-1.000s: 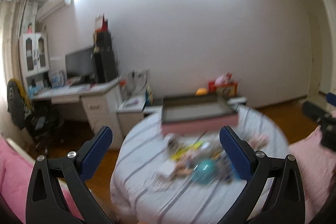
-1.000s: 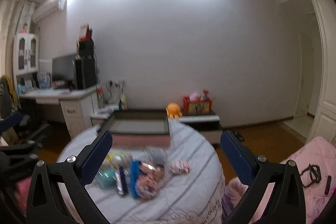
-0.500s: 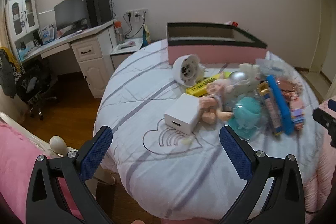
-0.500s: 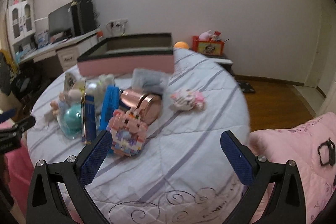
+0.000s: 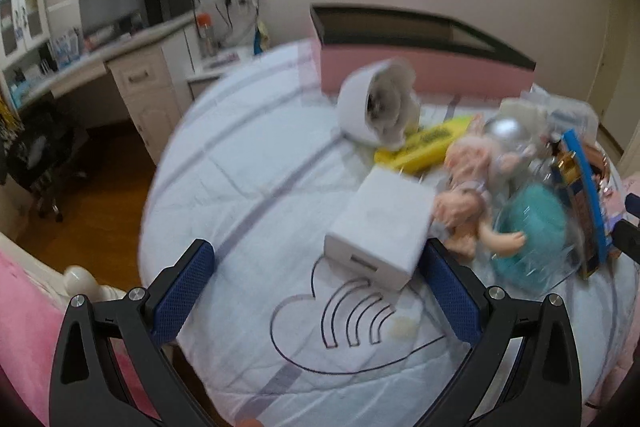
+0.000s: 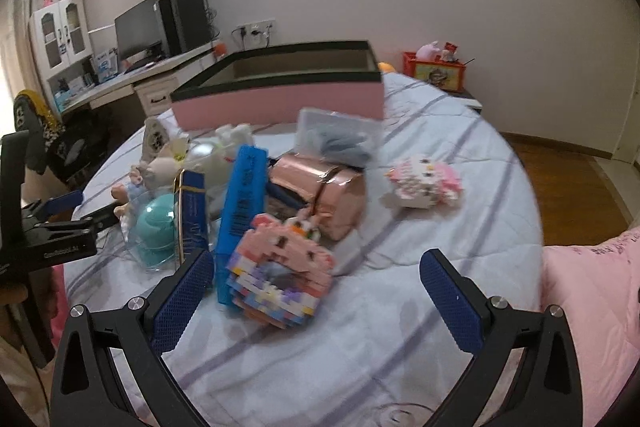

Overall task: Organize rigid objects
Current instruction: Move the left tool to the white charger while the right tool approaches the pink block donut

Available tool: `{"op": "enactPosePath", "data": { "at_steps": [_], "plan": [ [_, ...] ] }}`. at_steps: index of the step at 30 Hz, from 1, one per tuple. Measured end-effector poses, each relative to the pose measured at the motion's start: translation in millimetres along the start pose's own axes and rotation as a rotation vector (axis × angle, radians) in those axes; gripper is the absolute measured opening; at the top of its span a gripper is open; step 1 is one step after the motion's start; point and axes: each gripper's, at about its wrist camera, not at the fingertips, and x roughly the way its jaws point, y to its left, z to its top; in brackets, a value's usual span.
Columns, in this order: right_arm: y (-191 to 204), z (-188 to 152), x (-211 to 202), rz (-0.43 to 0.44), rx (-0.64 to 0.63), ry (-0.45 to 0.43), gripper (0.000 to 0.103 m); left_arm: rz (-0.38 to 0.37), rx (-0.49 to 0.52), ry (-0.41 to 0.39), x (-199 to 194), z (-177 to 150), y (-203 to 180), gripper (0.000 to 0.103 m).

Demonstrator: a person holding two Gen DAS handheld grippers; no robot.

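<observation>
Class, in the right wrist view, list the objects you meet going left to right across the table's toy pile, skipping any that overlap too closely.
Teal round toy → blue box standing on edge → rose-gold box → pink-and-white brick cat figure.

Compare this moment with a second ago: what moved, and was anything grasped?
Both grippers tilted down and closed in on the table: left gripper toward the white charger block, right gripper toward the pink brick figure. Nothing grasped; both remain open. The pile and pink box stayed put.
</observation>
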Motion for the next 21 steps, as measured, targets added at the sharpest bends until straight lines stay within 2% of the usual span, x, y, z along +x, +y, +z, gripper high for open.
{"op": "enactPosePath", "data": {
  "at_steps": [2,6,10,12,15,19,20,21],
  "plan": [
    [-1.2,-1.4,6.0,0.015,0.008,0.013,0.102,-0.001,0.012,-0.026,-2.4,-2.3,-0.5,0.103],
    [-13.3,-2.7,5.5,0.073,0.043,0.014,0.086,0.005,0.005,-0.041,-7.5,-1.3,-0.7,0.103],
    [-16.1,-3.7,-5.2,0.012,0.002,0.0,0.074,0.018,0.018,-0.05,-8.9,0.6,-1.2,0.103],
    [-16.0,-5.3,-6.0,-0.033,-0.027,0.001,0.071,0.003,0.002,-0.027,-4.6,3.5,-1.2,0.103],
    [-23.3,-9.8,4.9,0.02,0.014,0.031,0.071,-0.014,-0.005,-0.004,4.2,11.2,1.2,0.103],
    [-28.7,-6.7,5.7,0.054,0.033,0.005,0.071,-0.032,0.013,0.039,9.2,16.7,2.3,0.103],
    [-31.1,-5.3,7.6,0.068,0.044,0.006,0.071,-0.034,0.017,0.037,8.7,17.9,1.0,0.1],
    [-33.4,-3.9,9.6,0.081,0.056,0.006,0.071,-0.043,0.02,0.029,6.8,18.1,-0.8,0.088]
  ]
}}
